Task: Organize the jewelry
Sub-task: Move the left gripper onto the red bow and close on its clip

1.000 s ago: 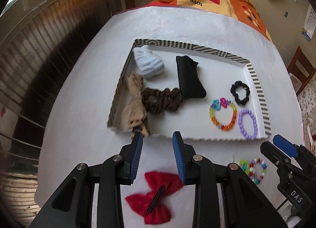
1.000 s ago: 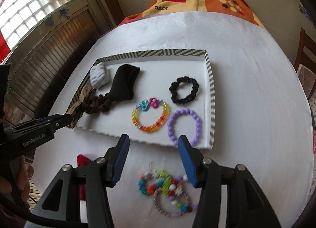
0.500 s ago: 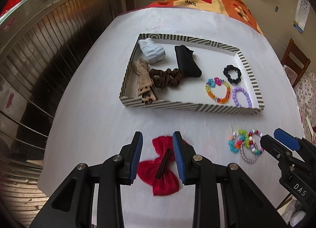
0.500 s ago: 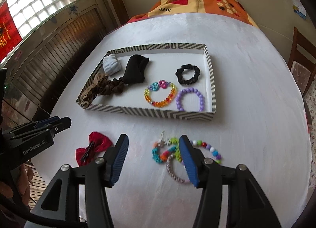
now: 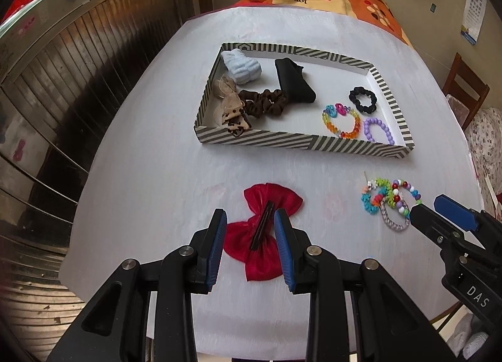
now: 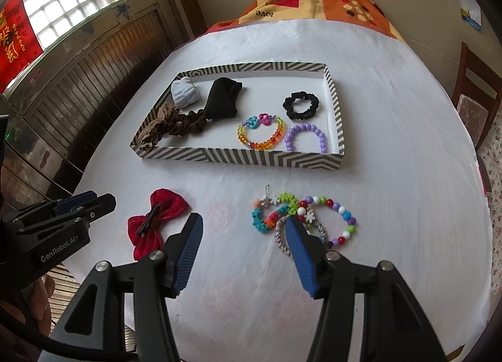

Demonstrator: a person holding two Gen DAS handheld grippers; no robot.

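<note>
Tabletop [image 5: 150,148] under a white cover carries a shallow tray [image 5: 301,142] with black-and-white striped walls, set toward the far side.

Inside the tray, left portion: a pale blue scrunchie [image 5: 241,68] at the far corner, a beige and leopard-print bow [image 5: 230,108] against the left wall, a brown scrunchie [image 5: 265,104] touching it, and a black folded fabric piece [image 5: 293,86] beside that. Right portion: a black scrunchie [image 5: 363,99], a multicoloured bead bracelet [image 5: 340,120] and a purple bead bracelet [image 5: 378,130], the two bracelets just beside each other near the front wall.

Outside the tray, on the near part of the tabletop: a red bow hair clip [image 5: 262,233], dark clip bar facing up, at the left; a pile of mixed bead bracelets [image 6: 301,220], overlapping one another, at the right. The two groups lie well apart.

Left hand-held gripper [image 5: 250,247]: jaws apart, hovering above the red bow hair clip, which shows between the blue pads; no pad presses on it.

Right hand-held gripper [image 6: 243,247]: jaws wide apart and have just been opening slightly, nothing clamped. Its right pad overlaps the left edge of the bracelet pile in view; contact cannot be determined. Part of a hand shows at the lower left of the right wrist view.
</note>
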